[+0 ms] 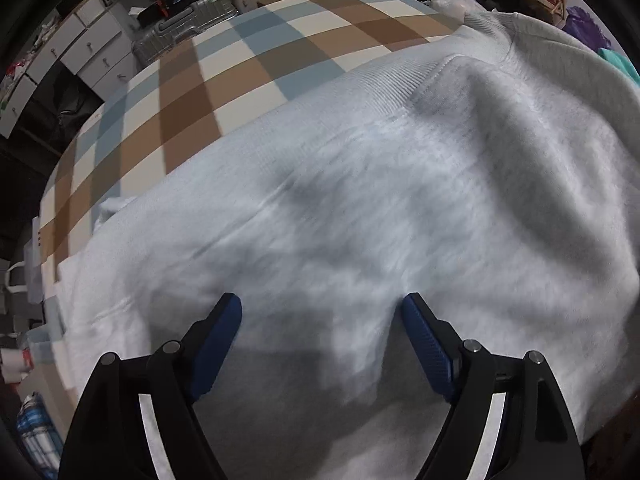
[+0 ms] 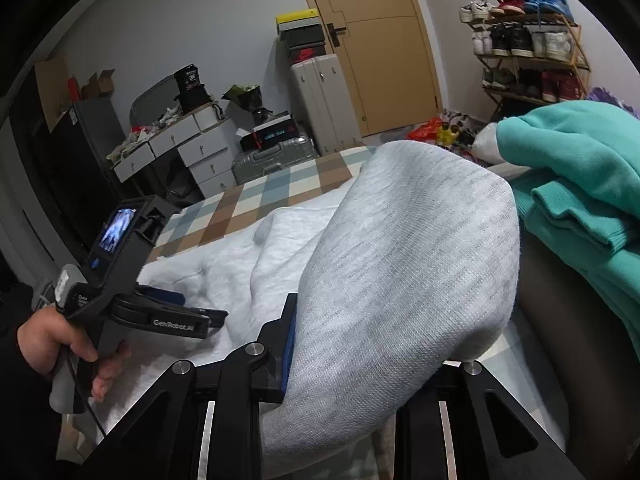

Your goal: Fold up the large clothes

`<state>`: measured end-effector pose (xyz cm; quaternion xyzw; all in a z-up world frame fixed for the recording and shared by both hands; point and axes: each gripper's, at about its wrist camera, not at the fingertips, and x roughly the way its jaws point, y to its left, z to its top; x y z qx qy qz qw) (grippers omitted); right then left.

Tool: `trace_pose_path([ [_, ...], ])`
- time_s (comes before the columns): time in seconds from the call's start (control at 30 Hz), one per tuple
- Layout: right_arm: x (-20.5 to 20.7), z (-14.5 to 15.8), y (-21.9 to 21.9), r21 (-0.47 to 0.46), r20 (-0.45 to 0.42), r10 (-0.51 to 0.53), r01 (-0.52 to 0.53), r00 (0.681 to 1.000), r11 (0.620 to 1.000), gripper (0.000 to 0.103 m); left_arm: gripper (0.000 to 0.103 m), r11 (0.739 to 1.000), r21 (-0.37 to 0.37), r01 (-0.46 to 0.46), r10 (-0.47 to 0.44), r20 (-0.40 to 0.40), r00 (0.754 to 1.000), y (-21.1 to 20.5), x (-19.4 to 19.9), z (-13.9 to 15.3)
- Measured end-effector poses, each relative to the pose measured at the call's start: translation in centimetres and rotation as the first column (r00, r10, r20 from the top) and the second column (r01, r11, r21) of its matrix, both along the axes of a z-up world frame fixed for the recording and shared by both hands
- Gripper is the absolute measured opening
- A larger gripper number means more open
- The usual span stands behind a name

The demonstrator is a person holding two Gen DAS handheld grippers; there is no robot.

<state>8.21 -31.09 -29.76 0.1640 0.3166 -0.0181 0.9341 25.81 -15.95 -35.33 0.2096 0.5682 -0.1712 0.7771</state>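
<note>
- In the left wrist view, the left claw point(image 1: 322, 312) is seen spread wide just over the grey sweatshirt point(image 1: 360, 208), and nothing is gripped between its blue pads point(image 1: 220, 344).
- In the right wrist view, the right claw point(image 2: 360, 344) is narrowed on a raised fold of the grey sweatshirt point(image 2: 400, 272); only its left blue pad point(image 2: 289, 344) is seen, the other being covered by the cloth.
- The raised fold is draped over the right claw and hangs towards the camera, while the rest of the garment is spread flat on the bed point(image 1: 248, 60).
- To the left in the right wrist view, the left claw point(image 2: 200, 316) is held low over the flat part of the sweatshirt by a hand point(image 2: 60, 340) wrapped round its grip.
- A ribbed band point(image 1: 400, 84) of the sweatshirt is seen along its far edge, next to the checked bed cover.
- A teal garment point(image 2: 580, 184) is piled to the right of the raised fold, apart from it.
- Past the bed, a silver suitcase point(image 2: 272, 156) and a white drawer unit point(image 2: 188, 148) are set against the wall.
- Farthest off, a tan door point(image 2: 380, 40) and a shoe rack point(image 2: 528, 48) filled with shoes are seen.
</note>
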Motion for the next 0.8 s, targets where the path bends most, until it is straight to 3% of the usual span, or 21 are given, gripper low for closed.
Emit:
trace_pose_path([
  [0.17, 0.0, -0.5, -1.5, 0.114, -0.010, -0.007, 0.008, 1.000, 0.993, 0.024, 0.080, 0.996, -0.004, 0.091, -0.090, 0.085, 0.992, 2.4, -5.3, 2.8],
  [0.27, 0.2, -1.4, -3.2, 0.240, -0.019, -0.023, 0.026, 1.000, 0.970, 0.024, 0.080, 0.994, 0.018, 0.109, -0.109, 0.016, 0.994, 2.7, -7.1, -0.1],
  [0.37, 0.3, -1.9, -3.9, 0.294, -0.040, -0.040, 0.050, 0.998, 0.954, 0.024, 0.080, 0.989, 0.058, 0.133, -0.139, 0.115, 0.984, 1.9, -7.9, -1.9],
  [0.47, 0.0, -1.2, -3.3, 0.253, -0.030, -0.039, 0.046, 0.999, 0.966, 0.023, 0.080, 0.997, 0.043, 0.068, -0.073, 0.116, 0.991, 1.6, -7.7, -2.2],
  [0.67, -0.1, 0.3, -2.7, 0.148, 0.019, -0.034, 0.031, 0.999, 0.989, 0.021, 0.079, 0.996, 0.054, 0.073, -0.079, 0.115, 0.990, -1.8, -7.8, -2.6],
  [0.73, -0.3, 1.4, -2.9, 0.095, 0.062, -0.022, 0.016, 0.998, 0.995, 0.019, 0.079, 0.997, -0.009, 0.081, -0.080, 0.112, 0.990, -3.7, -7.5, -2.7],
  [0.8, -0.1, 3.2, -2.5, -0.044, 0.092, -0.008, 0.012, 0.996, 0.999, 0.018, 0.077, 0.988, -0.135, 0.077, -0.066, 0.086, 0.994, -5.0, -6.8, -2.5],
])
